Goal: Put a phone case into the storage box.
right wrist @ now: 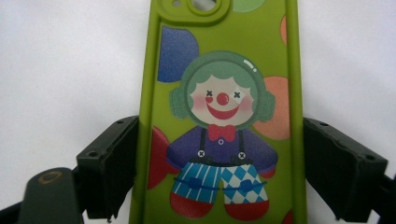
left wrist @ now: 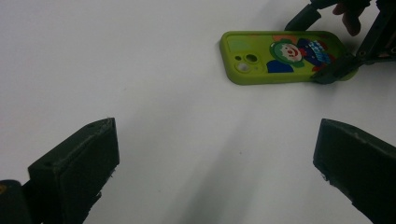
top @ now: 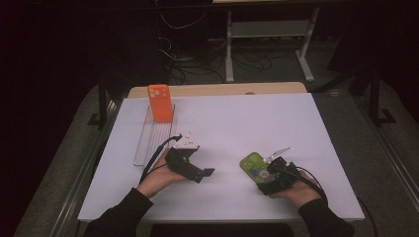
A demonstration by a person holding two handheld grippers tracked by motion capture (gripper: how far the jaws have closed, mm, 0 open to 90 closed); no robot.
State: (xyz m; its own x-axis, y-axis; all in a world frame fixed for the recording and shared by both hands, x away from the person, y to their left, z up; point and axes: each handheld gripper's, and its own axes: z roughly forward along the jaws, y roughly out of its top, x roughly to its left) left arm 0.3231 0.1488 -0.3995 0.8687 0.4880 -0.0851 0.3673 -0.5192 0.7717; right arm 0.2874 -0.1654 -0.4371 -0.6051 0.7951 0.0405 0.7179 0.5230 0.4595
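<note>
So the green phone case (right wrist: 224, 116) lies flat on the white table (top: 237, 118), back side up, near the front right. It looks like soft matte silicone with rounded corners, a raised camera bump, and a cartoon clown printed on it. The right gripper (right wrist: 219, 172) straddles its lower end, with the blocky black jaws on either long edge. The left jaw sits right at the edge, the right one has a sliver of gap, so I can't say it's really pinching yet.

The left gripper (left wrist: 210, 172) hangs over bare table, jaws spread wide with nothing in them.

Back left there's an orange phone case (top: 159, 102) standing upright on a clear ribbed rack (top: 148, 140), probably acrylic.
</note>
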